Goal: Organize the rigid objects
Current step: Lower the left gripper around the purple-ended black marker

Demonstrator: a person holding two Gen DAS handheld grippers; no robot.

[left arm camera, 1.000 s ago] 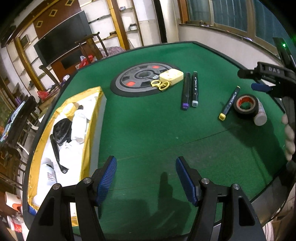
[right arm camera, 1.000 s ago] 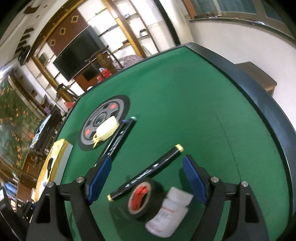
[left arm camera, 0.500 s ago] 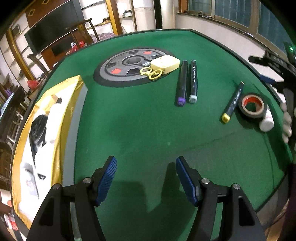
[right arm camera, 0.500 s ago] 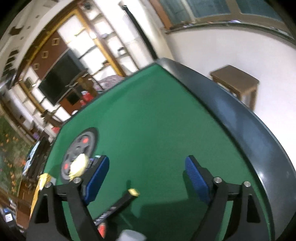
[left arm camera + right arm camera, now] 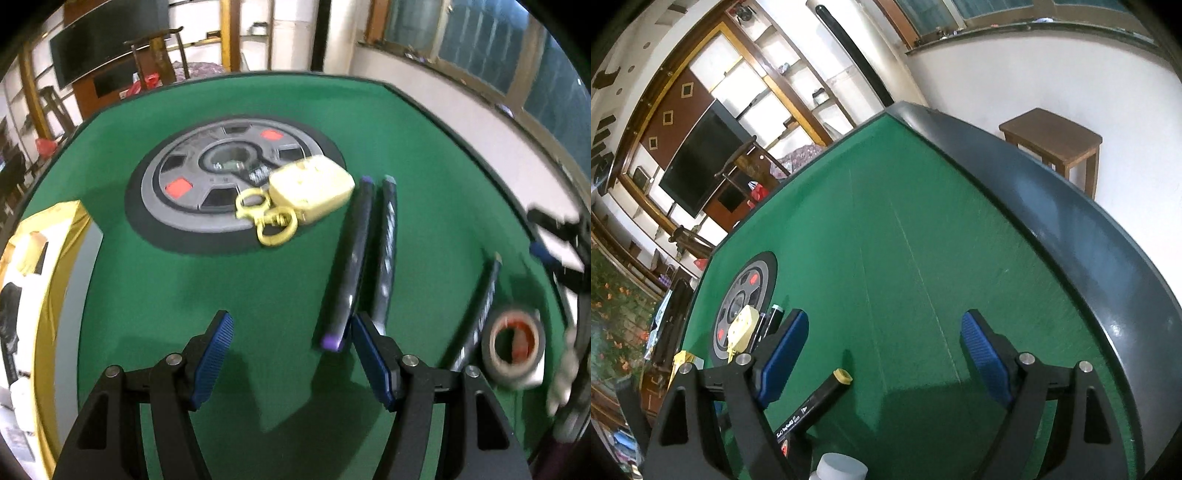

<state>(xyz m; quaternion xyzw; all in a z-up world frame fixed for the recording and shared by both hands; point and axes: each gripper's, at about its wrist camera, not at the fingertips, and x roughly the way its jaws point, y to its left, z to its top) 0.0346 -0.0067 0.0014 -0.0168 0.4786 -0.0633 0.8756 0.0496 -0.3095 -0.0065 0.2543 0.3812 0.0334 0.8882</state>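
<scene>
left tongs [image 5: 290, 356] nearer purple-capped marker [image 5: 345, 273] — gold tray [image 5: 55, 295] holds white items.

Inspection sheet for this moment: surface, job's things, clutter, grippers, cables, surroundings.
Surface: green felt table, dark rim, round grey hub at its centre.
Job's things: two markers side by side; yellow-capped marker; tape roll; cream box with a yellow clasp, on the hub; white bottle.
Clutter: gold-edged tray of items at the table's left.
Grippers: left gripper open, empty; right gripper open, empty.
Cables: nothing seen.
Surroundings: shelves, television, wooden stool, windows.
</scene>
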